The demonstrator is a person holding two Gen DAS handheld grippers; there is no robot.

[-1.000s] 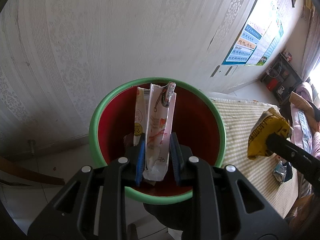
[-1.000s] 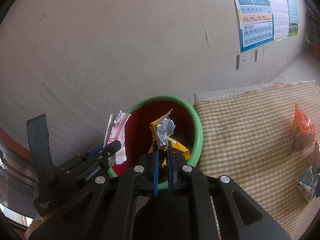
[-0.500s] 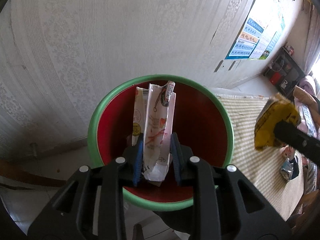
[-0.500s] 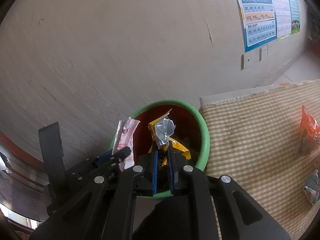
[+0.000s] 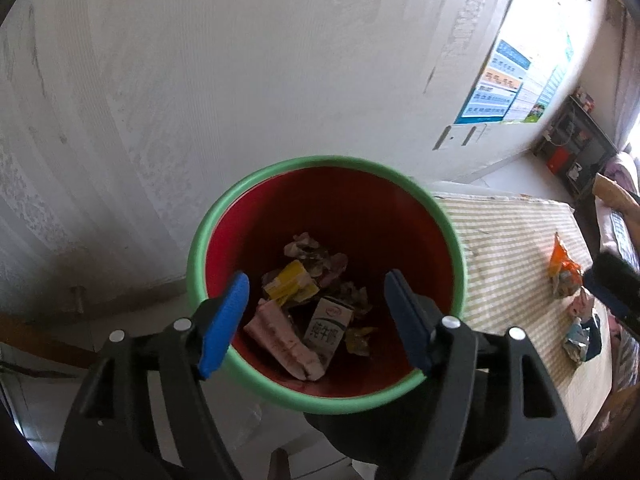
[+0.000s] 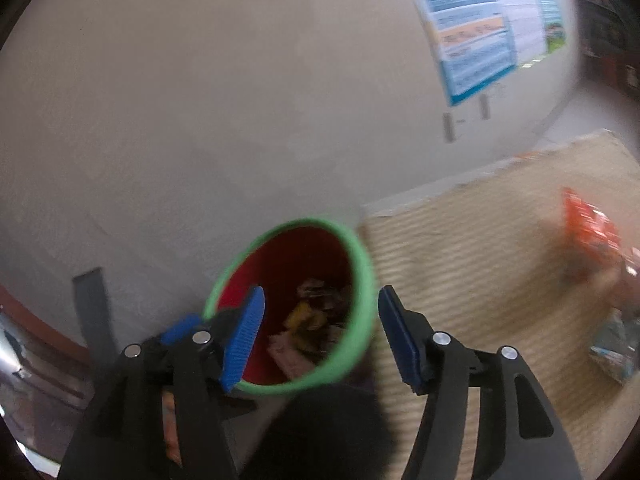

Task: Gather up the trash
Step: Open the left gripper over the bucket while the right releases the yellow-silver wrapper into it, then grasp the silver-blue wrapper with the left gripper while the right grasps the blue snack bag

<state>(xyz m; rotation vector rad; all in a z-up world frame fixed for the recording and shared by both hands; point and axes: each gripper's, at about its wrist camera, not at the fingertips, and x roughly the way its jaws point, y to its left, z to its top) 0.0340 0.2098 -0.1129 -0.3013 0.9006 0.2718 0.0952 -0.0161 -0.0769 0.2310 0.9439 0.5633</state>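
Left gripper (image 5: 316, 316) over the bin (image 5: 256, 188), jaws opening, blue pads wide apart, nothing between them. Bin red inside, green at the rim, standing by a pale wall (image 5: 200, 80) and just beside a table under a checked cloth (image 5: 508, 240). At the bin's bottom, loose trash: a pink wrapper (image 5: 284, 338) lying nearest, a white carton (image 5: 328, 324) tilted against it, a yellow packet (image 5: 290, 284) further back, crumpled scraps (image 5: 312, 250) beyond. On the cloth, well apart from the bin, an orange packet (image 5: 562, 268) and a silvery wrapper (image 5: 578, 336) near the table's right edge. Black tip of the right gripper (image 5: 612, 284) showing at the right edge of the left view, above that litter.

Right gripper (image 6: 320, 334) blurred in its own view, jaws opening too, pads apart and empty, straddling the bin's (image 6: 360, 264) right rim. Same heap of trash dimly visible inside, yellow packet (image 6: 304, 314) among it. Orange packet (image 6: 588, 224) and silvery wrapper (image 6: 612, 348) smeared on the cloth (image 6: 480, 260) to the right. Left gripper's (image 6: 180, 328) blue pad peeking in at lower left, by the bin's near rim. Blue poster (image 6: 472, 28) on the wall above.
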